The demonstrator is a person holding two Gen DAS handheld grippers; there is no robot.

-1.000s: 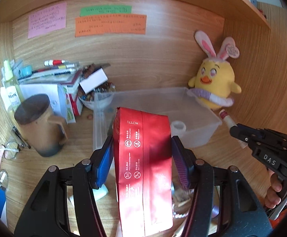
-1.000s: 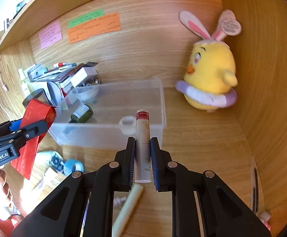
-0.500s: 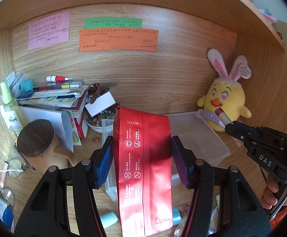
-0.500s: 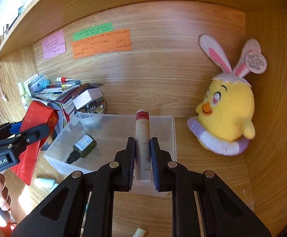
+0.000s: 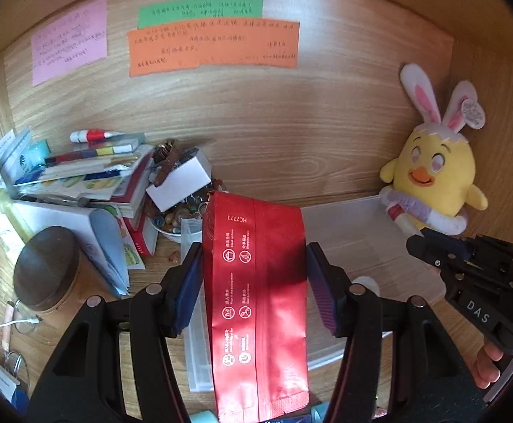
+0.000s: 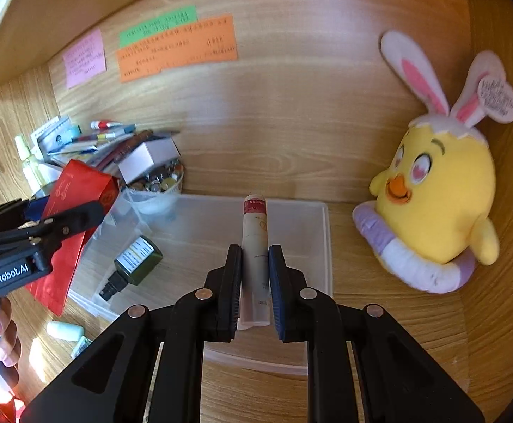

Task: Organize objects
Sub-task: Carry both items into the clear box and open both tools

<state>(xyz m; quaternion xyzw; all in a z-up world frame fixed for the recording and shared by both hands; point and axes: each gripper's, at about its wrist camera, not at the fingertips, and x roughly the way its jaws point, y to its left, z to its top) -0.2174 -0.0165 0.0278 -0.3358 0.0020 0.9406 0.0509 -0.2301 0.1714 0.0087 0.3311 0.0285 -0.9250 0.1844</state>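
My left gripper (image 5: 252, 282) is shut on a red foil pouch (image 5: 256, 299) and holds it above the left end of a clear plastic bin (image 5: 355, 243). My right gripper (image 6: 254, 271) is shut on a cream tube with a red cap (image 6: 254, 232), held over the bin (image 6: 323, 246). A dark green bottle (image 6: 133, 261) lies inside the bin. The right gripper with the tube (image 5: 402, 220) shows at the right of the left wrist view. The left gripper with the pouch (image 6: 69, 211) shows at the left of the right wrist view.
A yellow chick plush with rabbit ears (image 6: 439, 194) sits in the right corner. A stack of books and pens (image 5: 90, 176), a bowl of small items (image 5: 175, 215) and a brown lidded jar (image 5: 44, 268) stand at the left. Sticky notes (image 5: 214, 46) hang on the back wall.
Both grippers have risen and moved toward the back wall, over the bin, each still holding its object. The view has tilted up toward the notes.
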